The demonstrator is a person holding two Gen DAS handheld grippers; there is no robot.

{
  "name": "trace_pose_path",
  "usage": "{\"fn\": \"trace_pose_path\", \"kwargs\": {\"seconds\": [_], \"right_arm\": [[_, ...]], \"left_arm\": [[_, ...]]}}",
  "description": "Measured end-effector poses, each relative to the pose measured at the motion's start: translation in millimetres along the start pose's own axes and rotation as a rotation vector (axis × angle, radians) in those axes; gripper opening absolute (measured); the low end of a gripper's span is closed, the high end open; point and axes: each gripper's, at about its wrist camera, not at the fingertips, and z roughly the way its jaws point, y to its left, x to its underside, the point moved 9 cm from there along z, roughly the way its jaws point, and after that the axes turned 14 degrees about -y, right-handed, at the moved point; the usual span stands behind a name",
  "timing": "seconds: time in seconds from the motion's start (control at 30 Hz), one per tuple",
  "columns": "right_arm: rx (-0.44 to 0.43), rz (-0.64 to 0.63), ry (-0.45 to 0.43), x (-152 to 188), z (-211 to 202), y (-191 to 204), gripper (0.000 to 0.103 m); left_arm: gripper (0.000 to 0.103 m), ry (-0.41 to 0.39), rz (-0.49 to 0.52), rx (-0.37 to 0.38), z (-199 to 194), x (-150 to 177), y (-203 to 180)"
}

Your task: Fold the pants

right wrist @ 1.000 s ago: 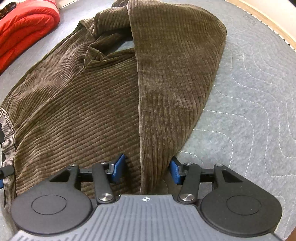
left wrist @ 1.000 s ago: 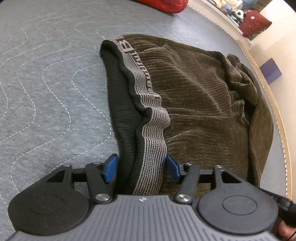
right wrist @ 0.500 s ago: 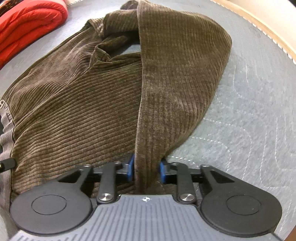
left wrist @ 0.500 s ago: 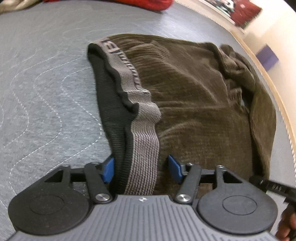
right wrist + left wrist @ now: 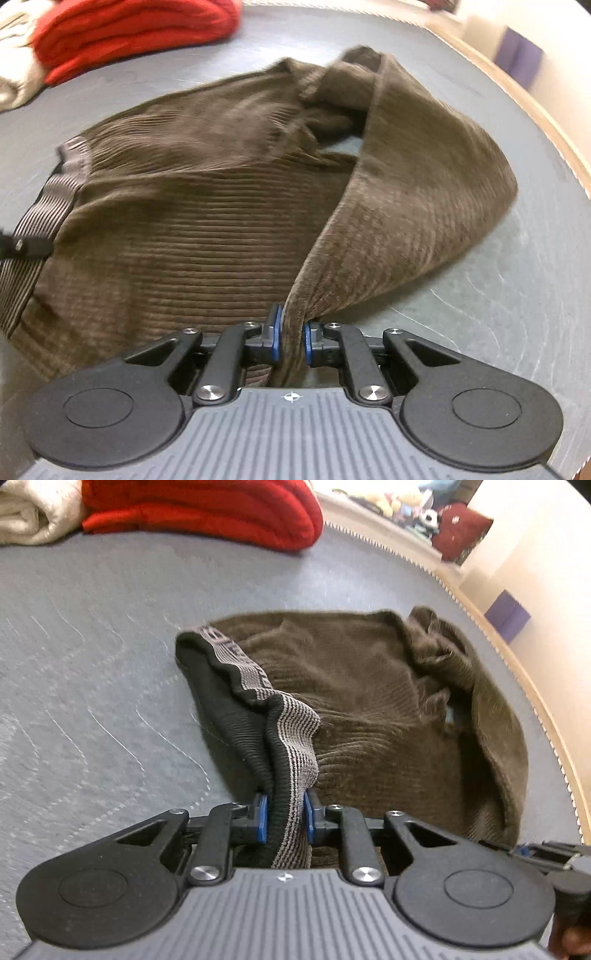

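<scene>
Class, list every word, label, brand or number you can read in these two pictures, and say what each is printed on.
No text can be read.
Dark lettering is woven into the grey waistband of the brown pants: too blurred and folded to read.
The same waistband in the right wrist view shows only stripes.

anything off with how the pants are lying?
Slightly. The far end of the pants is bunched and twisted near the bed's edge rather than flat, with a gap showing the grey quilt through the folds. No damage visible.

red blanket (image 5: 129,33) blurred, cut off
</scene>
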Motion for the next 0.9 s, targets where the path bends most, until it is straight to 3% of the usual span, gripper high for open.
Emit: {"fn": "trace_pose_path", "kwargs": {"seconds": [0.27,0.5,0.77,0.9], "right_arm": [[-0.080,-0.026,-0.010,-0.2,-24.3,34.8,0.010],[-0.205,-0.075,-0.027,0.3,-53.7,80.9,0.010],[-0.382,-0.126,-0.052,9.3,-100.1,142.5,0.010],[-0.474,-0.168,-0.060,18.4,-125.0,171.1,0.010]], "left_arm": [[0.019,-0.057,-0.050,-0.009,-46.9,-16.5,25.1],[0.018,-0.101,-0.087,-0.079,-96.4,-27.2,72.9],[0.013,-0.144,-0.139,-0.257,-156.1,-31.1,140.0],[0.012,-0.136,-0.103,-0.350,-178.2,-26.5,160.5]]}}
